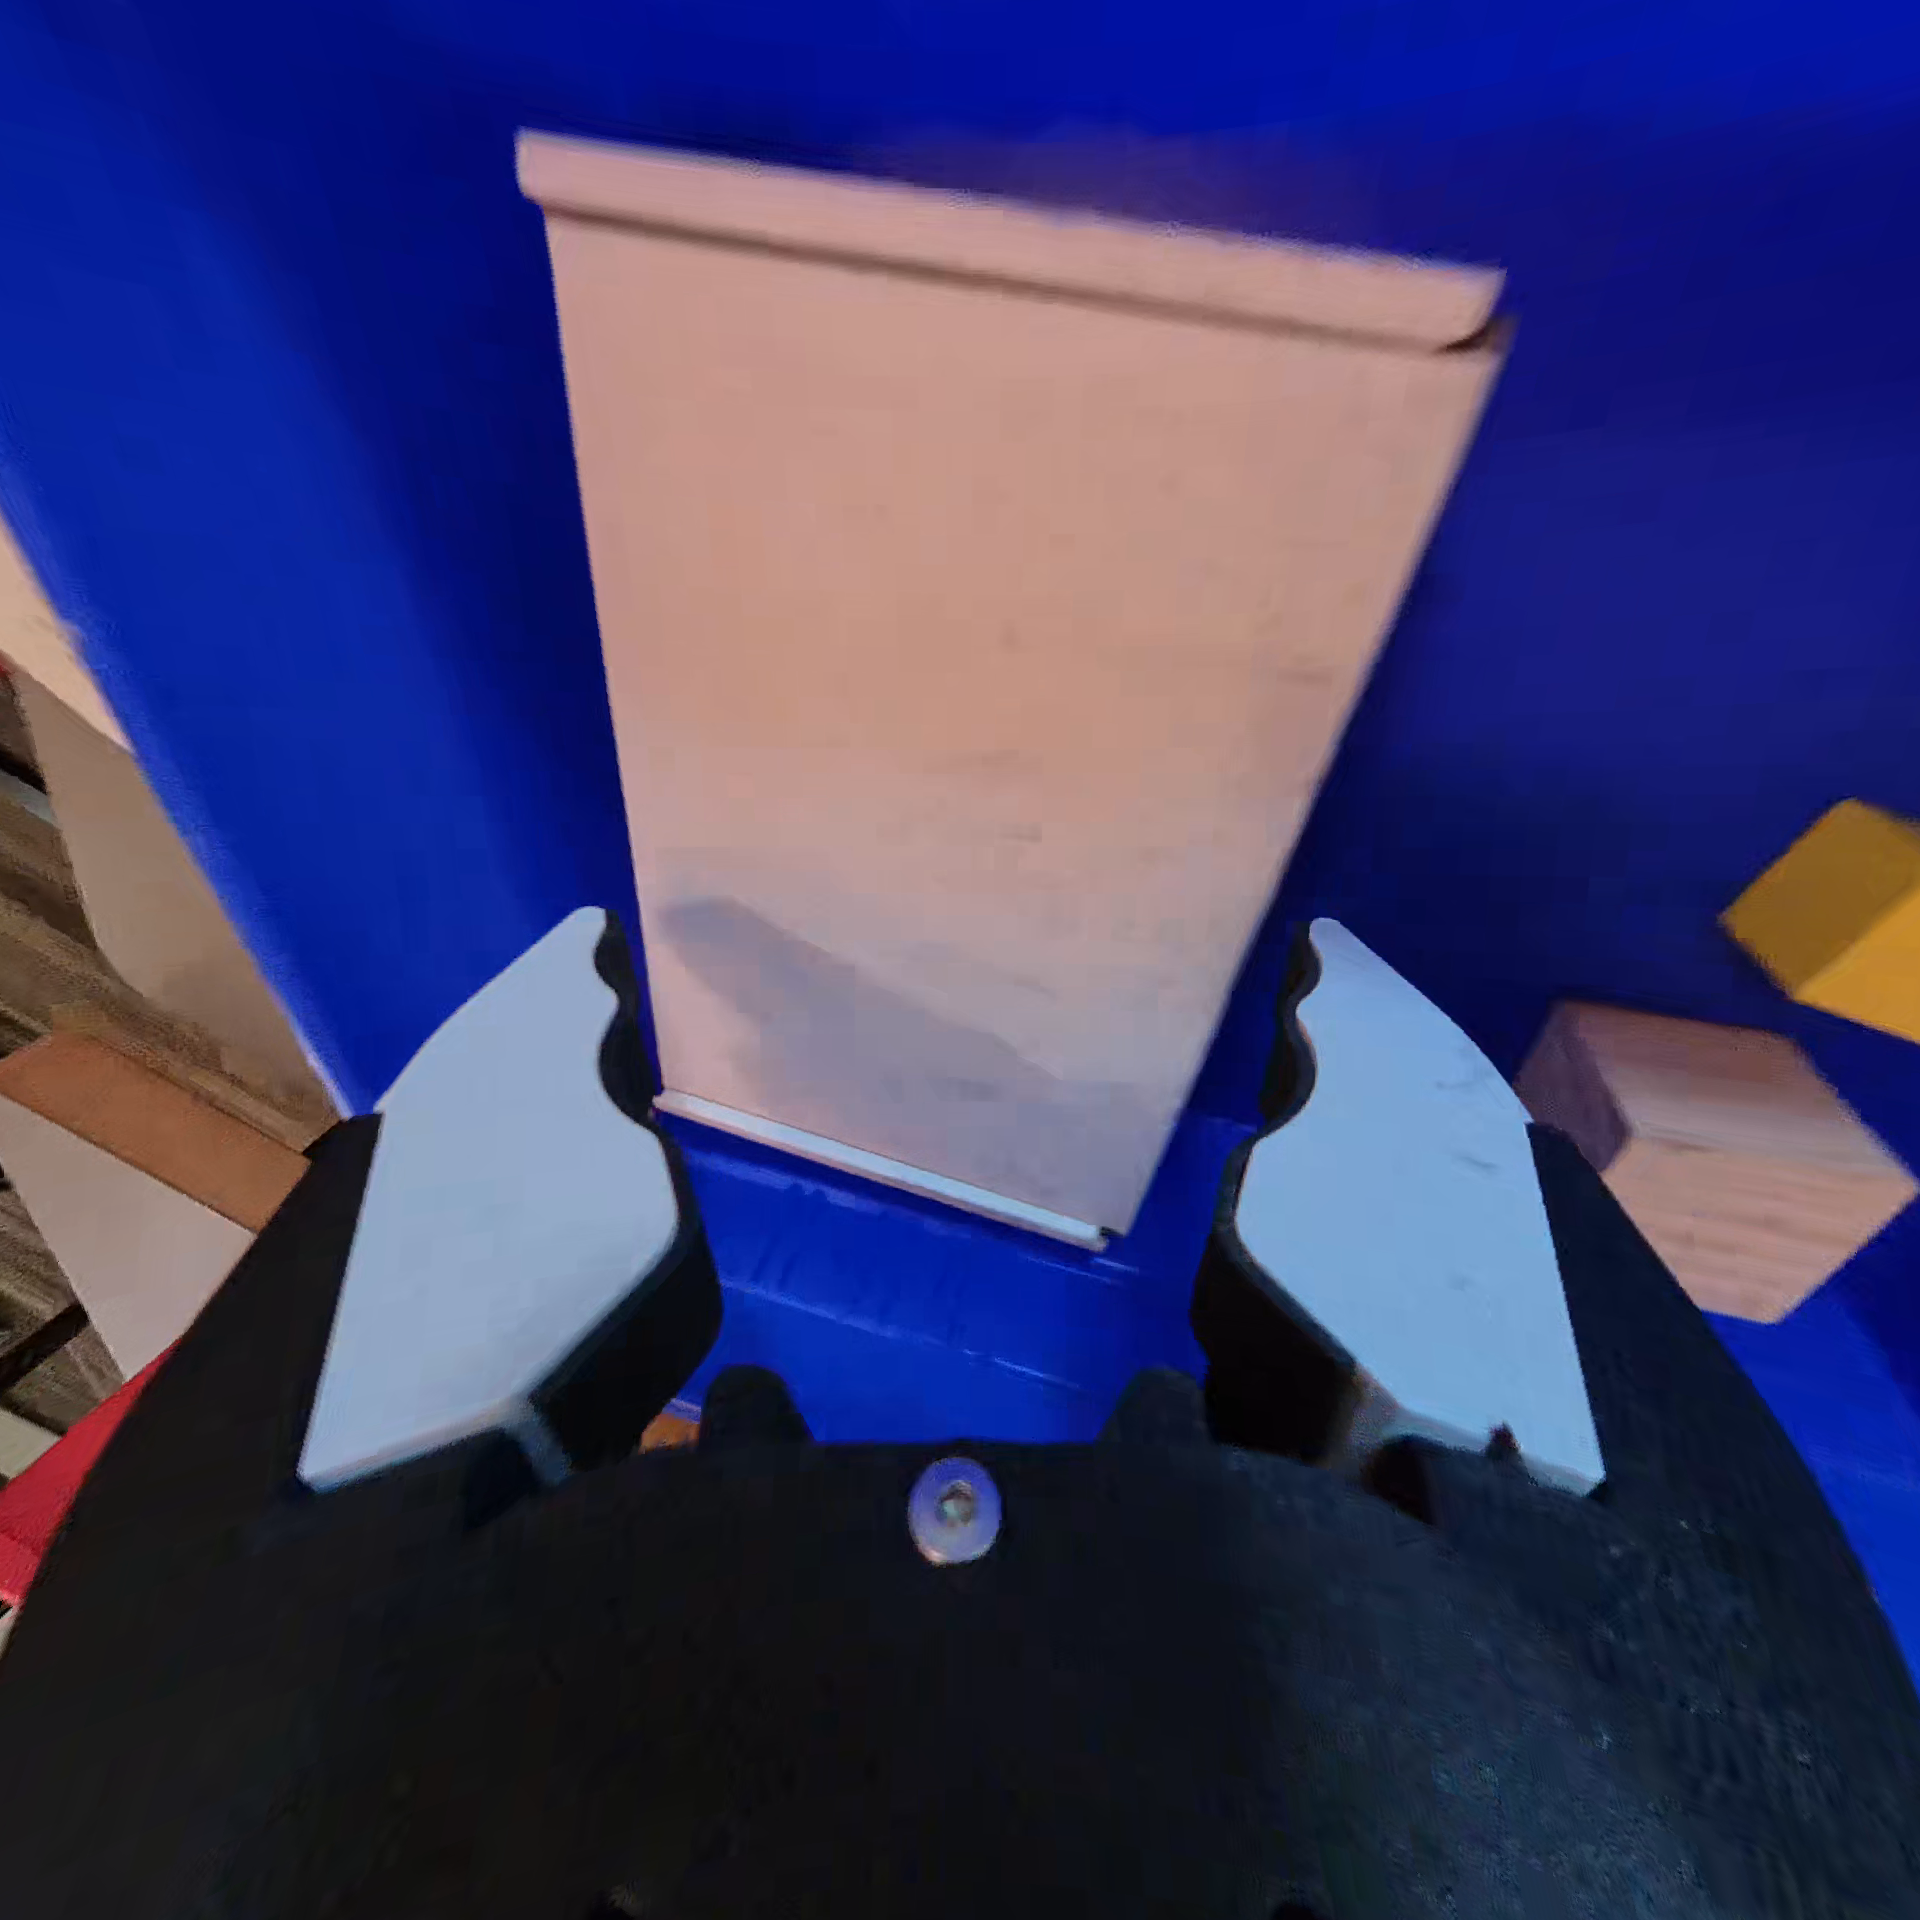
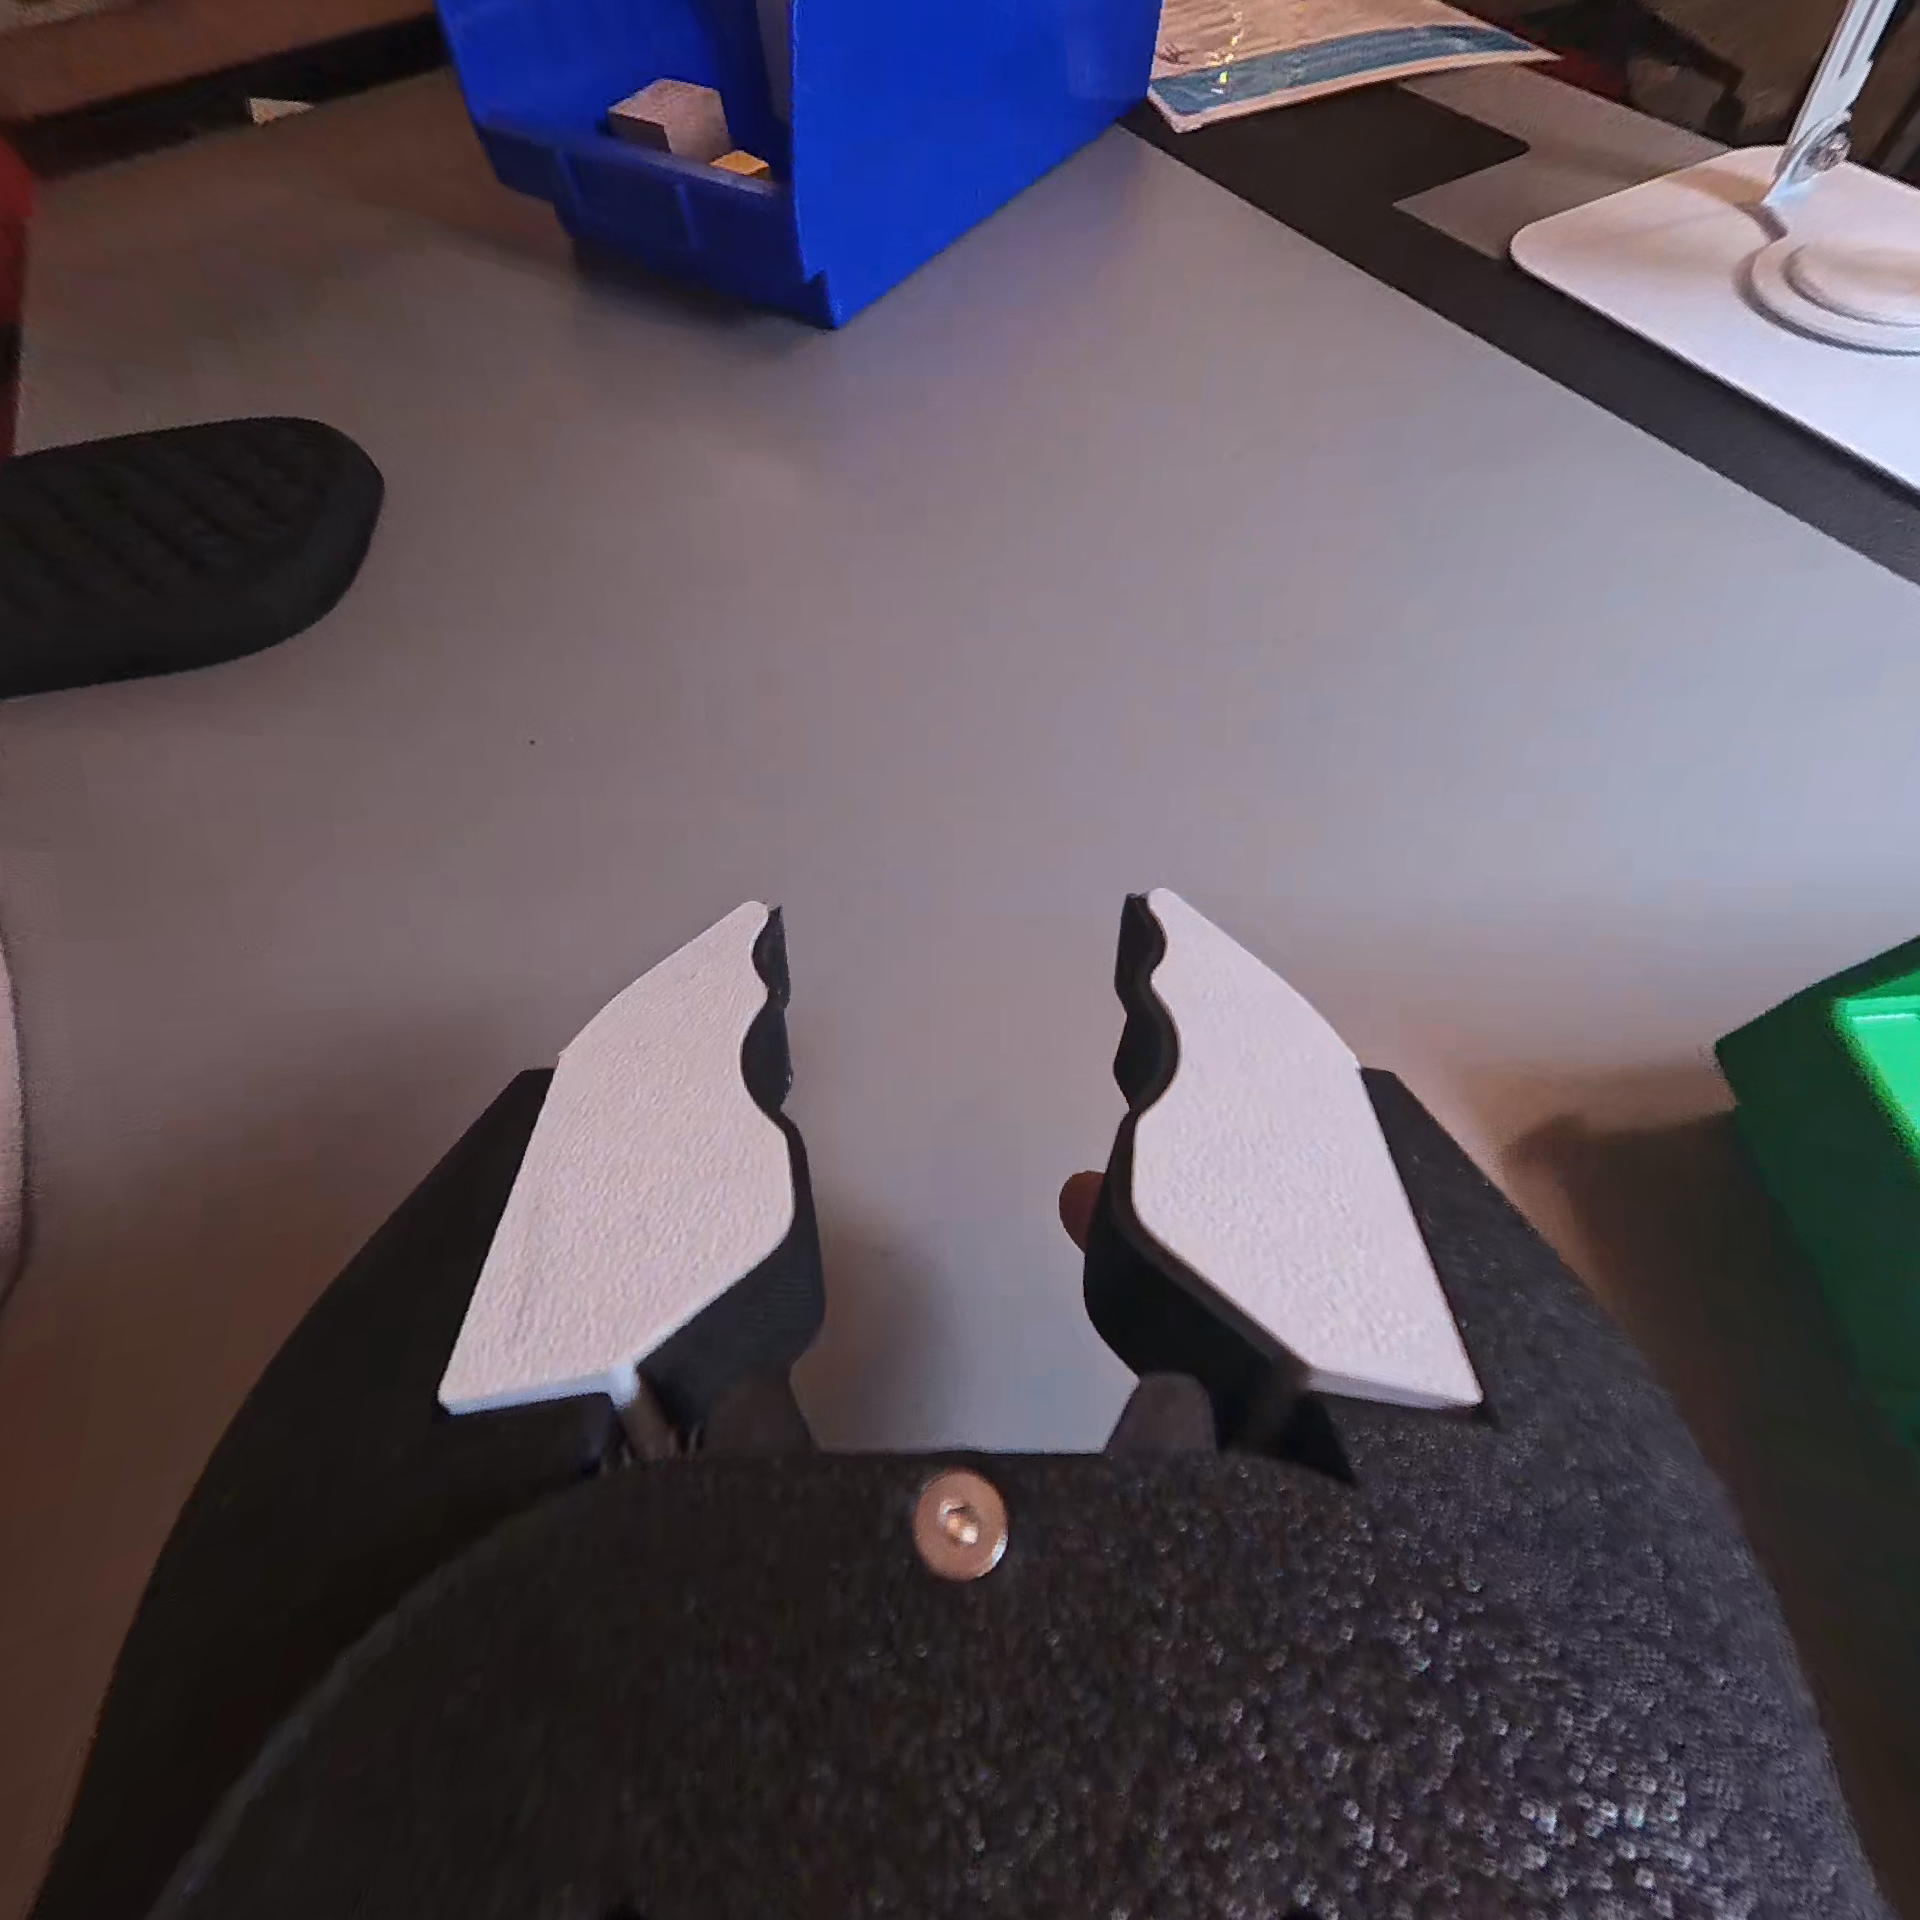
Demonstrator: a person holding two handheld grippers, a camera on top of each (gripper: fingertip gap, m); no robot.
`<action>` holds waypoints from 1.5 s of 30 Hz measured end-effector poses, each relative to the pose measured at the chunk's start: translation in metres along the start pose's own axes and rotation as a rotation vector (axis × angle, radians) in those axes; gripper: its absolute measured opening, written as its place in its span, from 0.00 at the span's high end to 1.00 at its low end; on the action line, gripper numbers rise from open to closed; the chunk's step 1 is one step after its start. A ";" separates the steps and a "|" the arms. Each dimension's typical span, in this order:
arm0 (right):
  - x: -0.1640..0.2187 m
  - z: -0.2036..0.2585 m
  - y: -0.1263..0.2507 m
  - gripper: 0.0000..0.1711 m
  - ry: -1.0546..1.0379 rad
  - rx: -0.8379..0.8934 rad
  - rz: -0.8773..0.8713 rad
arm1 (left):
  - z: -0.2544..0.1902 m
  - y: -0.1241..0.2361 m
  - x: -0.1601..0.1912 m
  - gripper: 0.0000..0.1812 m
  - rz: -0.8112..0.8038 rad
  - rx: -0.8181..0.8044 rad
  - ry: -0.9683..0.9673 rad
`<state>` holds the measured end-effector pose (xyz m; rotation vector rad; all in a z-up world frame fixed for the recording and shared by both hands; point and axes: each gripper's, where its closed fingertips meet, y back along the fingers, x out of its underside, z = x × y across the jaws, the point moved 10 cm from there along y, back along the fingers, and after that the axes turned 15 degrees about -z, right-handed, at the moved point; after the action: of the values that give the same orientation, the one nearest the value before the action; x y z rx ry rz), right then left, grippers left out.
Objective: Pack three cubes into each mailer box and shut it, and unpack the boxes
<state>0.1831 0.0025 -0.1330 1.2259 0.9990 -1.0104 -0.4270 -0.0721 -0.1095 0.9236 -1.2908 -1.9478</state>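
Note:
In the left wrist view a shut pale cardboard mailer box [image 1: 987,665] stands on end inside a blue bin [image 1: 312,416]. My left gripper [image 1: 951,935] is open, its fingers either side of the box's near lower end, not touching it. A plain wooden cube [image 1: 1704,1164] and a yellow cube [image 1: 1839,914] lie in the bin to the right. In the right wrist view my right gripper [image 2: 951,914] is open and empty above the grey table [image 2: 1039,623]. The blue bin [image 2: 883,156] stands far ahead, with a wooden cube [image 2: 665,114] and a yellow cube [image 2: 743,164] showing in its front opening.
A green container [image 2: 1849,1122] sits at the right edge of the right wrist view. A white stand base [image 2: 1745,281] is at the far right on a black mat. A black textured piece, likely the other gripper [image 2: 156,551], is at the left. Papers [image 2: 1330,52] lie behind the bin. The tips of one gripper are about 55 cm away from the tips of the other. The right gripper is farther from the wooden cube [image 2: 665,114], some 45 cm, than the left, some 9 cm. Seen from the left wrist view [image 1: 1800,1214] as well.

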 end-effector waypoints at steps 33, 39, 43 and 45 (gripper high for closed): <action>0.014 -0.016 0.003 0.69 -0.089 -0.074 -0.078 | -0.012 -0.033 -0.006 0.20 0.099 0.184 -0.038; 0.013 -0.013 0.003 0.69 -0.064 -0.083 -0.075 | -0.017 0.007 -0.004 0.22 -0.066 0.091 -0.011; 0.008 -0.004 0.006 0.69 0.028 -0.056 -0.086 | -0.035 0.070 -0.007 0.22 -0.250 0.074 0.028; 0.004 0.001 0.005 0.69 0.118 -0.021 -0.090 | -0.060 0.103 -0.019 0.22 -0.362 0.107 0.009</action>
<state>0.1887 0.0018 -0.1356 1.2438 1.1634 -1.0037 -0.3553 -0.1220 -0.0256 1.2918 -1.3033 -2.1552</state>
